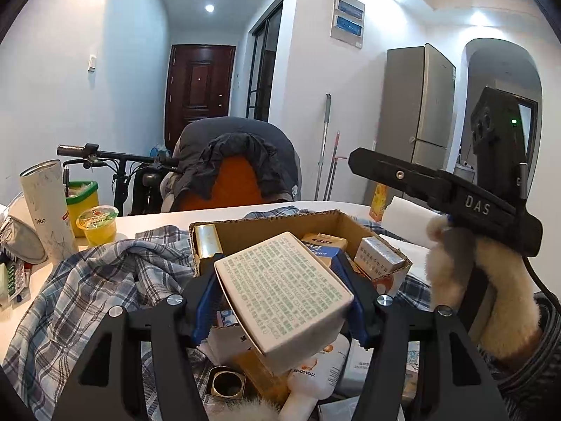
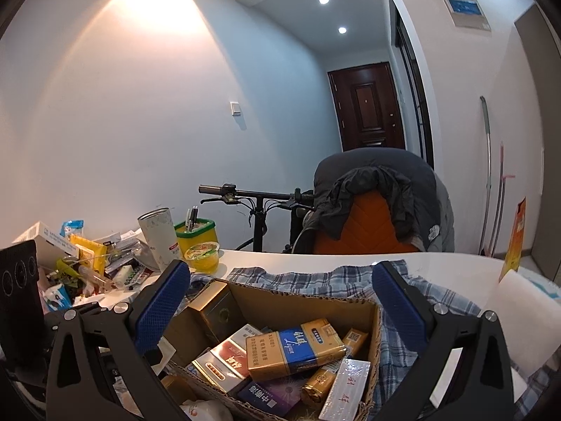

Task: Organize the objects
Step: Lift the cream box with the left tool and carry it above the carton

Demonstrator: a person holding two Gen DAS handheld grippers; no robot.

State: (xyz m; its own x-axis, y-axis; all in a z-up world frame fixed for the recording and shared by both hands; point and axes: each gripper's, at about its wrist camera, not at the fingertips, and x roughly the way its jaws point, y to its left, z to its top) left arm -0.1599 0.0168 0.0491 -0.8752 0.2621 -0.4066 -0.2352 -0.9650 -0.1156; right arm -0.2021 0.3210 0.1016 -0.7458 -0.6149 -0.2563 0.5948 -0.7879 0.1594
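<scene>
Your left gripper [image 1: 280,301] clamps a white box with green print [image 1: 284,289], tilted, above the cardboard box [image 2: 287,301] of packets on the plaid cloth [image 1: 87,280], while your right gripper [image 2: 280,301] hangs over it, jaws wide apart, empty.

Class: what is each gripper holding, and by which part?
Left gripper clamps the white printed box by its two long sides. Right gripper holds nothing.
</scene>
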